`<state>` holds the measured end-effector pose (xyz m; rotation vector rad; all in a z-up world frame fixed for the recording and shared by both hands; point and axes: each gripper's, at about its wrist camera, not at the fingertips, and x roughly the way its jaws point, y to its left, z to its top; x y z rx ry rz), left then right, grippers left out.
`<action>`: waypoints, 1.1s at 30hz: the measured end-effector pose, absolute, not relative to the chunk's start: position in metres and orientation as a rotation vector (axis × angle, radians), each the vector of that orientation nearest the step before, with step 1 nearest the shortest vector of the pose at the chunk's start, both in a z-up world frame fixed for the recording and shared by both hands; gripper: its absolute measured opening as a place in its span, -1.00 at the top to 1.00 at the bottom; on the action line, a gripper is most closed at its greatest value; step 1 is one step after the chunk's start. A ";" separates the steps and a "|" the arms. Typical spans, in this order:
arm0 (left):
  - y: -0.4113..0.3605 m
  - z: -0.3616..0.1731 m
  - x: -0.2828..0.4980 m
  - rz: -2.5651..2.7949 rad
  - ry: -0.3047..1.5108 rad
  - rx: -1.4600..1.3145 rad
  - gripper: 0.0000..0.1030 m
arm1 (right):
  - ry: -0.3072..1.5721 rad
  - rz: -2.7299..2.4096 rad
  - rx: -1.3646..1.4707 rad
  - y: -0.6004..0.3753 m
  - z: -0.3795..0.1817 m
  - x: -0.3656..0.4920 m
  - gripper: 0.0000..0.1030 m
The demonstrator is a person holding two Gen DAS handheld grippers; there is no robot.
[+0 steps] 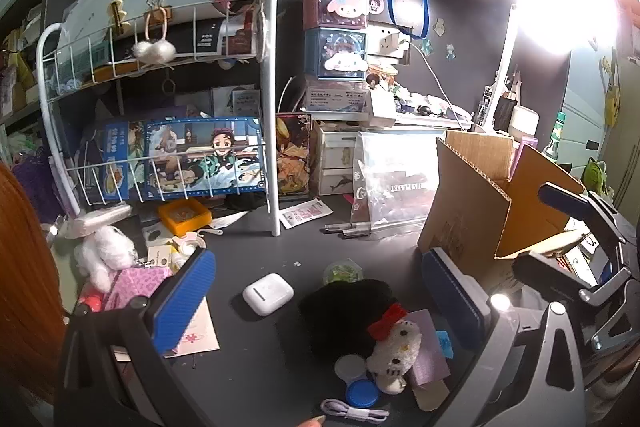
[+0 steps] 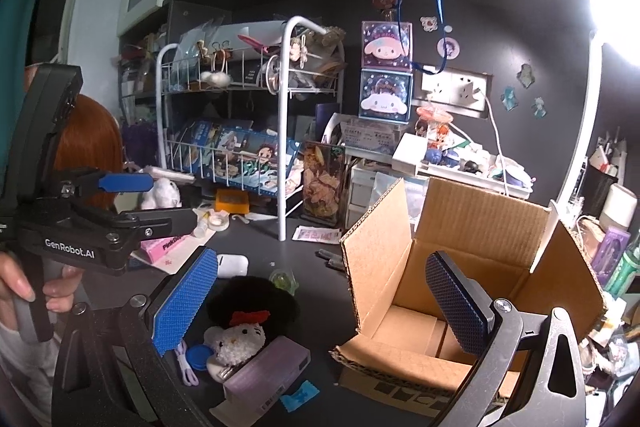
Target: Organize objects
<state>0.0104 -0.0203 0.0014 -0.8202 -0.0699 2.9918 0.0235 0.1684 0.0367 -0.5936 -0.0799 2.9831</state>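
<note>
Both grippers hover over a cluttered dark bench (image 1: pixel 260 251), fingers spread wide and holding nothing. The left gripper (image 1: pixel 320 291) hangs above a white earbud case (image 1: pixel 268 293) and a cat plush (image 1: pixel 394 347), left of the open cardboard box (image 2: pixel 472 267). The right gripper (image 2: pixel 332 307) straddles the box's near left flap; the box appears empty.
</note>
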 end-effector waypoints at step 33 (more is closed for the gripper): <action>-0.039 -0.065 0.006 2.860 0.027 -0.987 -0.99 | 0.015 3.018 -0.688 0.106 -0.012 0.058 -0.34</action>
